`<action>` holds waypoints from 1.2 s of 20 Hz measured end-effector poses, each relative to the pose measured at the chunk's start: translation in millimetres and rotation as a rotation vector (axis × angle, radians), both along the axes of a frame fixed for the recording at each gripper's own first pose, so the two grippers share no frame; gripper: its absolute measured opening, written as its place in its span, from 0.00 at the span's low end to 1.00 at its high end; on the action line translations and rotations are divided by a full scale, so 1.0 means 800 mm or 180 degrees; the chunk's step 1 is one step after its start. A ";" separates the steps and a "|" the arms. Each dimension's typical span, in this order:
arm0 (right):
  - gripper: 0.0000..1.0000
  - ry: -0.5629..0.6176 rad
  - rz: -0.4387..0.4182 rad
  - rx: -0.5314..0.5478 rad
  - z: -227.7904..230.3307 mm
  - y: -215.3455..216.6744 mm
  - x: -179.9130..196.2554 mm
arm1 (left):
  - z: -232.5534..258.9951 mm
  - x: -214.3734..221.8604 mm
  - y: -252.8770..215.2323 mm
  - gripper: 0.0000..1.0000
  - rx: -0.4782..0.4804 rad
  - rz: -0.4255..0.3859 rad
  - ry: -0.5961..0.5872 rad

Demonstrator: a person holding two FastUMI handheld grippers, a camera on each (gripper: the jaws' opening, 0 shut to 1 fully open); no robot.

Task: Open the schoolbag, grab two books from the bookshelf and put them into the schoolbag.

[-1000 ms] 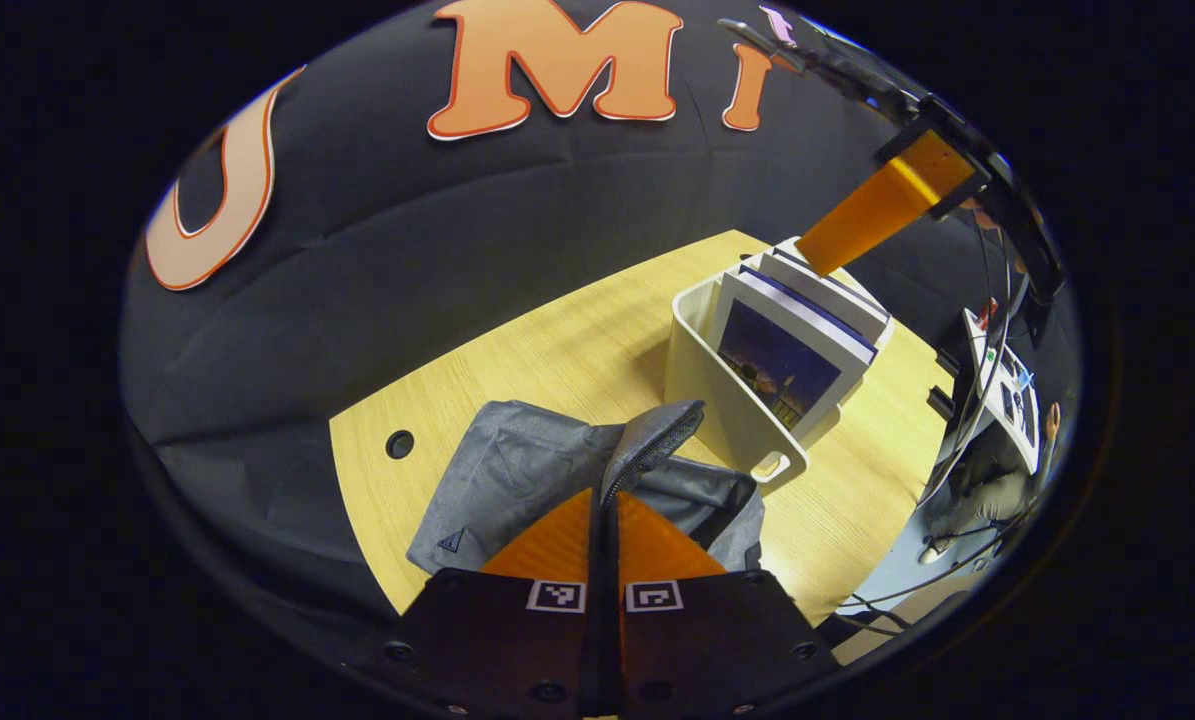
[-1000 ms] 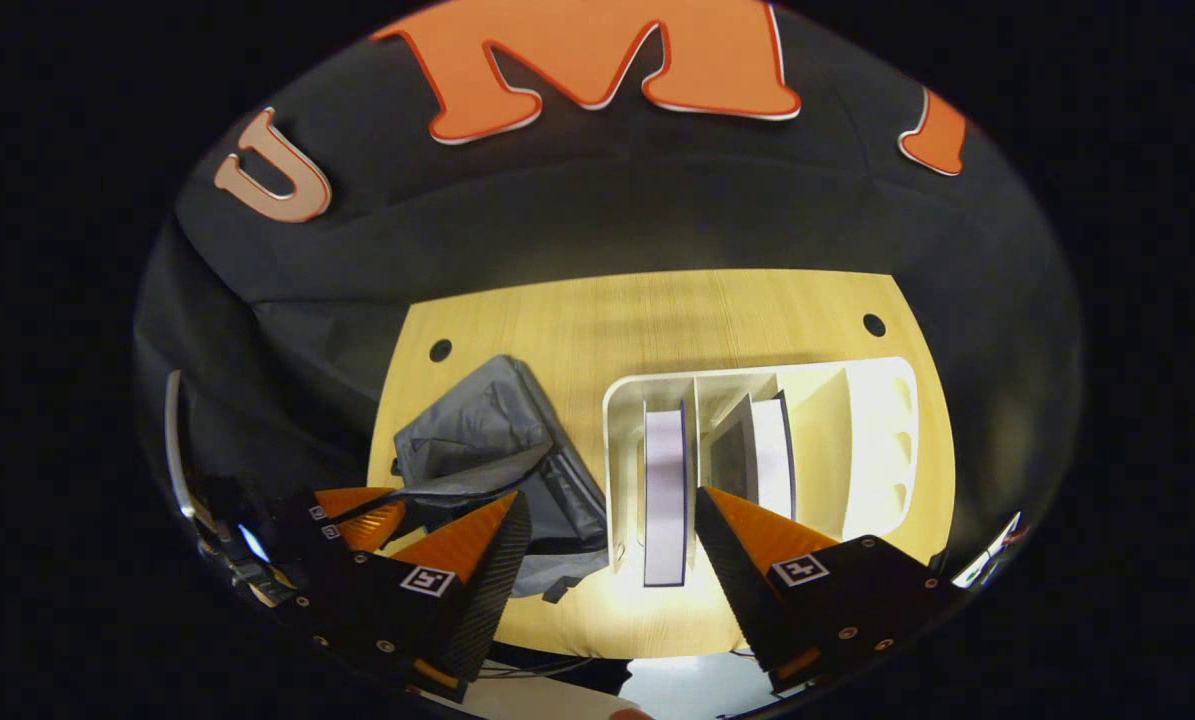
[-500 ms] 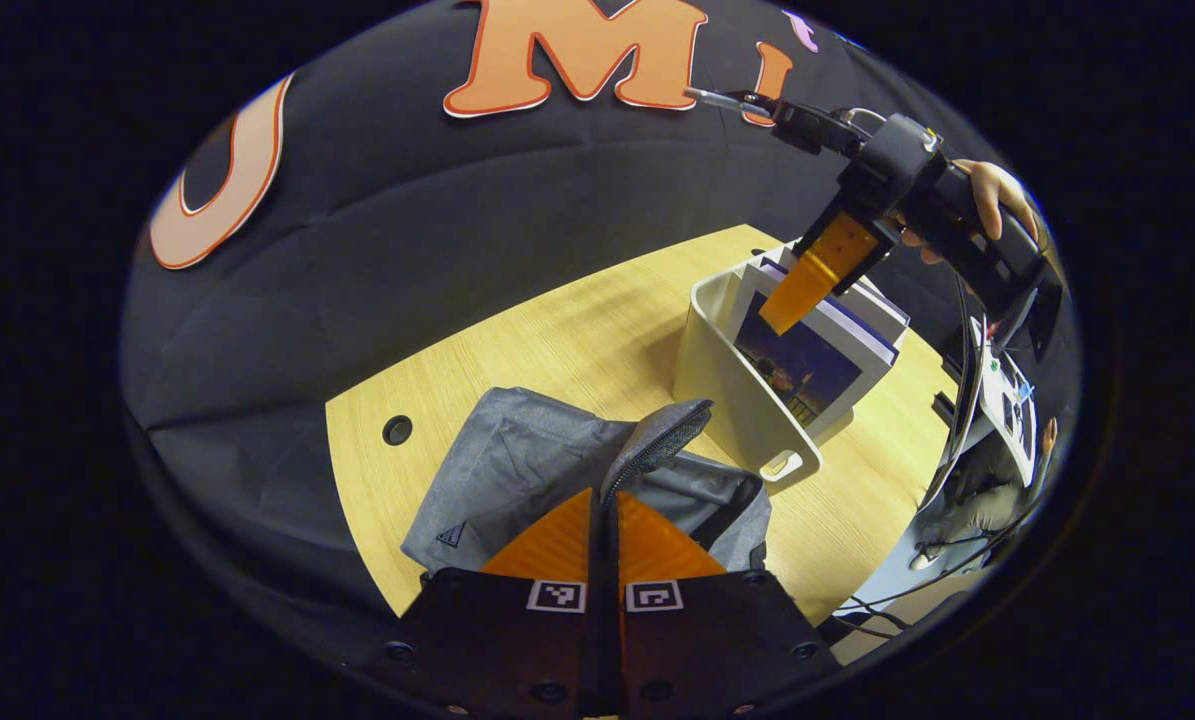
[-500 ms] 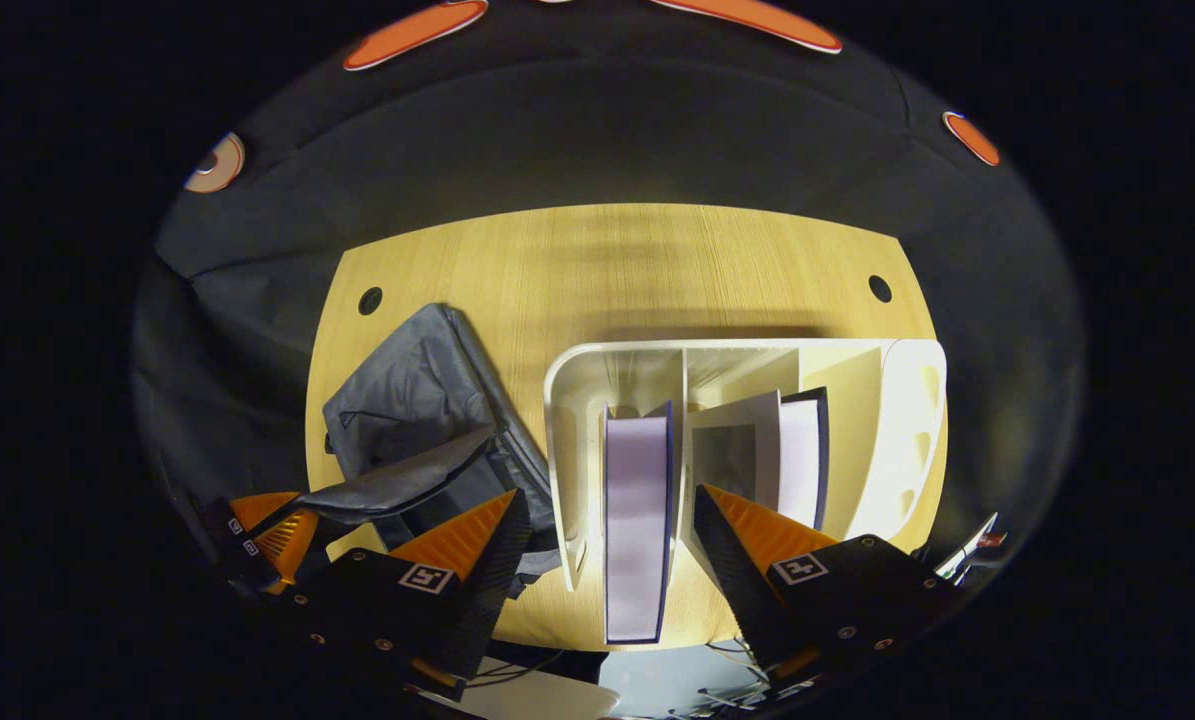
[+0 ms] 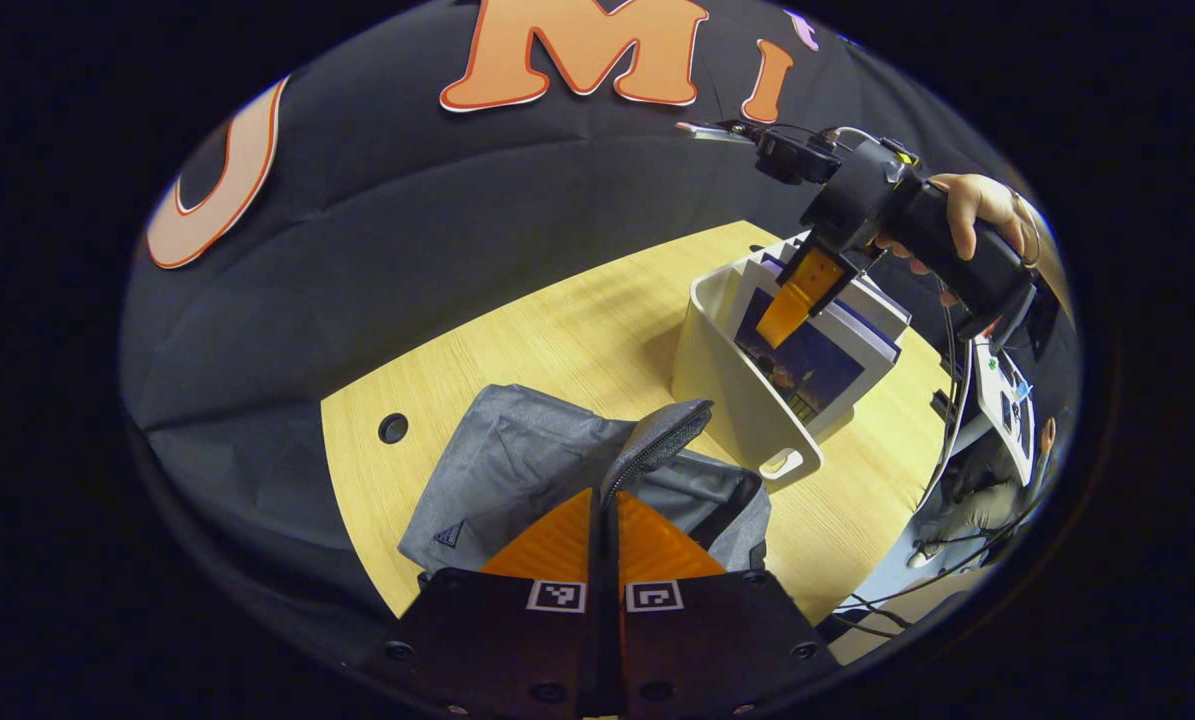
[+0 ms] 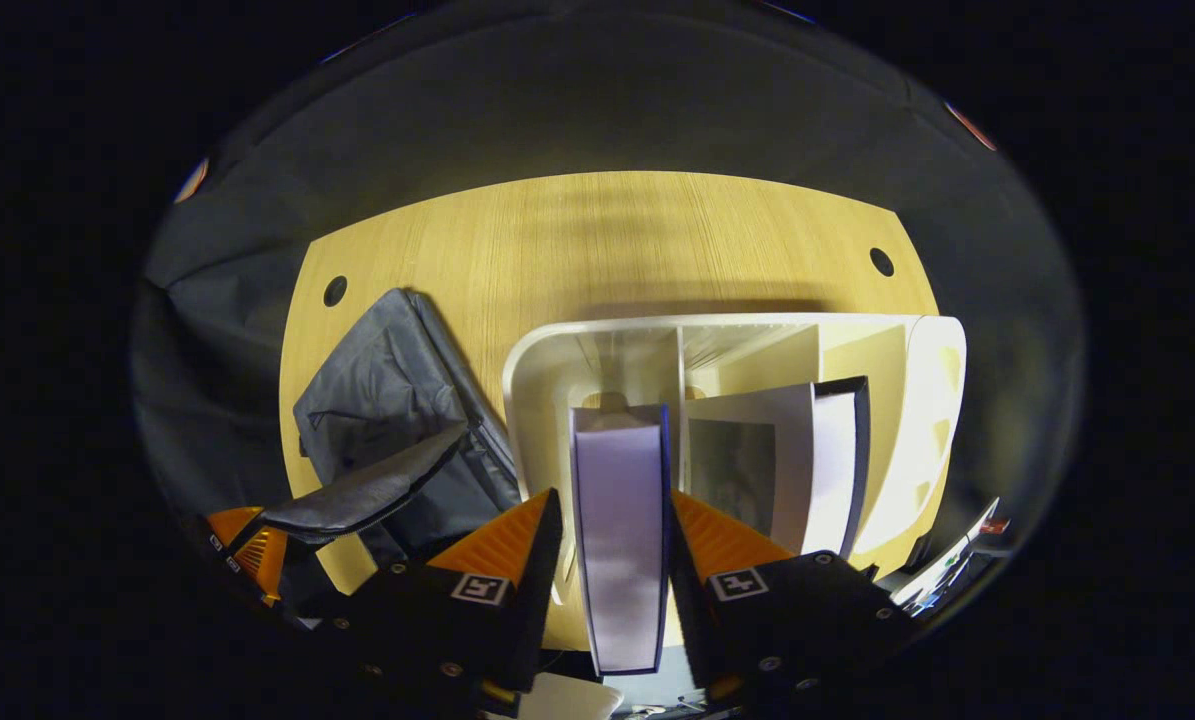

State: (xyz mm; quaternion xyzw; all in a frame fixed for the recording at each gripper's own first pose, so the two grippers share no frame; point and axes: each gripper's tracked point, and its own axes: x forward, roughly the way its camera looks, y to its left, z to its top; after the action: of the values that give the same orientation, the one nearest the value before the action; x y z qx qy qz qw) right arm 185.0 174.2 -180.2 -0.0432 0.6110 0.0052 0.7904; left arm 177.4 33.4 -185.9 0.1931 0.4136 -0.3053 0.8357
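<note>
Blue-edged book (image 6: pixel 622 540) upright in bookshelf (image 6: pixel 737 335), lower centre, pinched between right gripper (image 6: pixel 617 560) ready for lifting. Schoolbag (image 5: pixel 517 470) at lower left on tabletop (image 5: pixel 557 330), flap (image 5: pixel 657 445) clamped by closed left gripper (image 5: pixel 605 505), mouth held open.

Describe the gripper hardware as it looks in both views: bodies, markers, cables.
Left gripper: black body with screws, two square black-and-white fiducial tags side by side, wedge-shaped fingers. Right gripper: the same black body, one tag on each side; seen from the left gripper view it has a black cylindrical handle, with thin cables at its top.
</note>
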 end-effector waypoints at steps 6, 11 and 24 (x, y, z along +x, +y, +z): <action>0.35 -0.0063 -0.0107 0.0021 0.008 -0.001 -0.002 | -0.002 0.001 -0.002 0.01 -0.0025 -0.0001 0.0029; 0.35 -0.0256 -0.0182 0.0061 0.059 0.000 -0.020 | -0.005 -0.001 0.004 0.01 -0.0071 0.0013 0.0041; 0.33 -0.1328 -0.0221 0.0574 0.257 0.024 -0.147 | 0.001 -0.007 0.010 0.01 -0.0175 0.0012 -0.0004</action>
State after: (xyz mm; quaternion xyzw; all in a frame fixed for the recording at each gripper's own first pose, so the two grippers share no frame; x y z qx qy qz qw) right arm 67.4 193.6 25.3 0.0486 0.4325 0.0235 0.9000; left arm 171.7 41.5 -185.3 0.1695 0.4049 -0.3148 0.8416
